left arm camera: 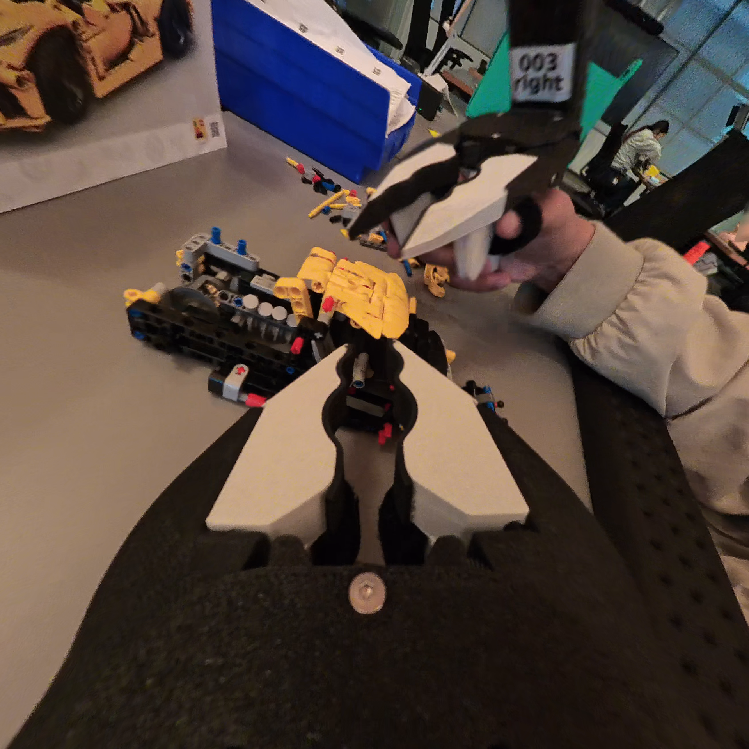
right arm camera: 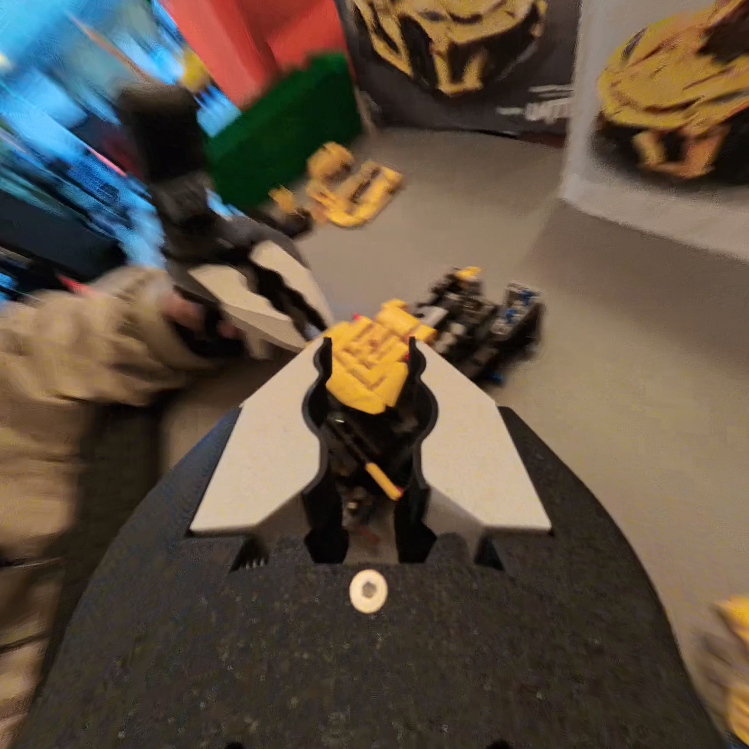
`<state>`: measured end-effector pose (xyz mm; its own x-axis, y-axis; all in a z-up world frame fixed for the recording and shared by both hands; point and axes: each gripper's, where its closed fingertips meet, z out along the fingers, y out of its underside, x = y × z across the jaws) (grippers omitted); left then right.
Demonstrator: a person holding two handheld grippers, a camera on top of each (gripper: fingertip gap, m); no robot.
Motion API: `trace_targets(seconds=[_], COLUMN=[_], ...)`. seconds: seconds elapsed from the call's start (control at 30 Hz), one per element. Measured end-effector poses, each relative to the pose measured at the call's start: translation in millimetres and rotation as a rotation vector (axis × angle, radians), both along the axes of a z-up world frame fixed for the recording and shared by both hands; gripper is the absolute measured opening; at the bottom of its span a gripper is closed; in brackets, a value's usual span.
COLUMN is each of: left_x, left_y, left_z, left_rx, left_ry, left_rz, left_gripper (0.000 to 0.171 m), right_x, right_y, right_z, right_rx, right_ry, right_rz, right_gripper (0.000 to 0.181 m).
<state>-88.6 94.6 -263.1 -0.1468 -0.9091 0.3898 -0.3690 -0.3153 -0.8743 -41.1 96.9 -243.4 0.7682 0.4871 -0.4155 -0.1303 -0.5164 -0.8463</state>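
A: Left wrist view — light ok?
B: Even indoor light, soft, no glare. Faint shadow under the brick model [left arm camera: 283, 320] on the grey table [left arm camera: 101, 425]. Centre sharp; edges bent by wide-angle lens, bg soft.
A: Right wrist view?
B: Heavy motion blur, esp. the sleeve [right arm camera: 60, 364] and bg at left; same soft light, edges smeared.

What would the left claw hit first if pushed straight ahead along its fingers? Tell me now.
The left claw would likely meet the black-and-yellow brick-built car chassis, at its yellow curved body panel or the black frame beneath. Depth is unclear, but the fingertips already sit at that end.
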Motion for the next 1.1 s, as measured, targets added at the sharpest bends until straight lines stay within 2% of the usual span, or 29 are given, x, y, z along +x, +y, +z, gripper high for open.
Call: trace_targets(seconds=[0.03,0.07,0.17,0.27,0.33,0.37,0.6,0.67,0.77,1.1], left_x=[0,0,-2,-2,-1,1,3,2,1,1], left_y=[2,3,8,22,29,28,10,10,8,8], left_z=[0,2,8,19,18,16,3,0,-1,-1], left_rx=[-0.013,-0.035,-0.181,-0.35,-0.412,-0.426,-0.403,-0.407,-0.439,-0.503], left_ry=[-0.001,-0.001,-0.018,-0.077,-0.09,-0.08,0.008,0.018,0.034,0.03], left_rz=[0.005,0.006,0.005,0.051,0.077,0.069,0.002,0.005,0.003,0.017], left_gripper=[0.015,0.015,0.014,0.014,0.014,0.015,0.019,0.015,0.013,0.012], right_x=[-4,-4,12,18,14,5,-33,-32,-29,-25], right_y=[-4,-6,-2,3,2,0,-11,-8,-8,-3], right_z=[8,7,-17,-24,-27,-24,-18,-22,-16,-21], right_rx=[-0.001,-0.01,-0.025,-0.07,-0.106,-0.121,-0.173,-0.232,-0.312,-0.357], right_ry=[0.127,0.174,0.069,0.077,0.105,0.154,0.319,0.398,0.592,0.68], right_rz=[0.04,0.045,-0.049,-0.104,-0.079,-0.027,0.124,0.107,0.13,0.074], right_gripper=[0.035,0.033,0.031,0.029,0.026,0.02,0.018,0.005,0.013,0.002])
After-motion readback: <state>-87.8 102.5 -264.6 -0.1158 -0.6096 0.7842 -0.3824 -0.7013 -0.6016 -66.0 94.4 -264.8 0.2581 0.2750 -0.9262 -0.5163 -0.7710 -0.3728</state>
